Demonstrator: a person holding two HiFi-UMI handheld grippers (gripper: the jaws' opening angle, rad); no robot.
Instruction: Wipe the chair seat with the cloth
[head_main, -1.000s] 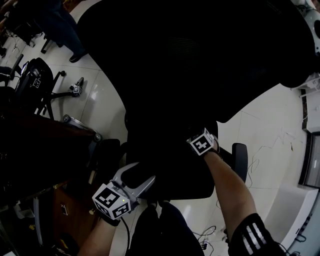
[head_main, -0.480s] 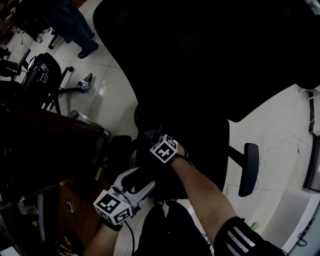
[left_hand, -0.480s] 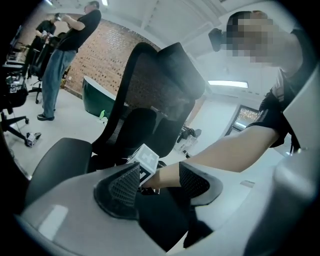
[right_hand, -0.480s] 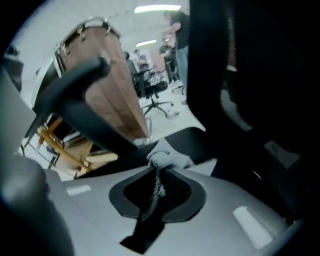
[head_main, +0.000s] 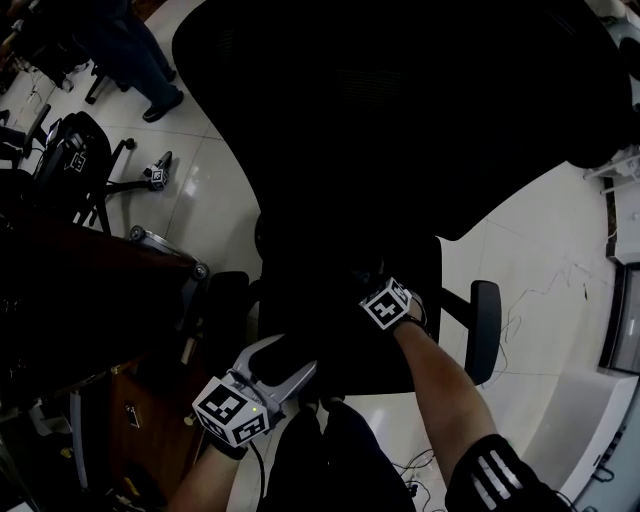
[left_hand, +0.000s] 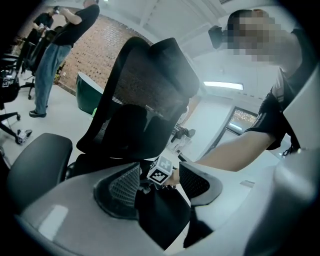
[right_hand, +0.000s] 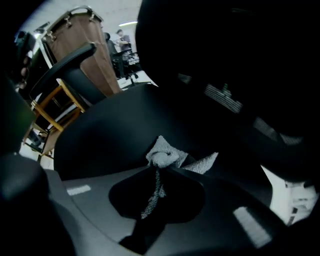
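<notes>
The black office chair's seat (head_main: 330, 335) lies below its tall backrest (head_main: 400, 110). My right gripper (right_hand: 159, 167) is shut on a grey-white cloth (right_hand: 162, 156), pressing it onto the seat (right_hand: 115, 130). In the head view only its marker cube (head_main: 388, 303) shows, over the seat's right half. My left gripper (head_main: 285, 352) is at the seat's front edge, its jaws apart with the dark edge between them. In the left gripper view, that gripper (left_hand: 159, 187) looks across the seat at the right gripper's cube (left_hand: 161, 171).
Armrests stand at the seat's right (head_main: 484, 330) and left (head_main: 222, 310). A dark wooden desk (head_main: 90, 300) is close on the left. Another chair (head_main: 70, 160), a loose gripper on the floor (head_main: 153, 177) and a person's legs (head_main: 130, 60) are at the back left. Cables (head_main: 420, 470) lie on the tiled floor.
My right gripper swept the cloth left across the seat, then back to the right. The left gripper stayed at the seat's front edge.
</notes>
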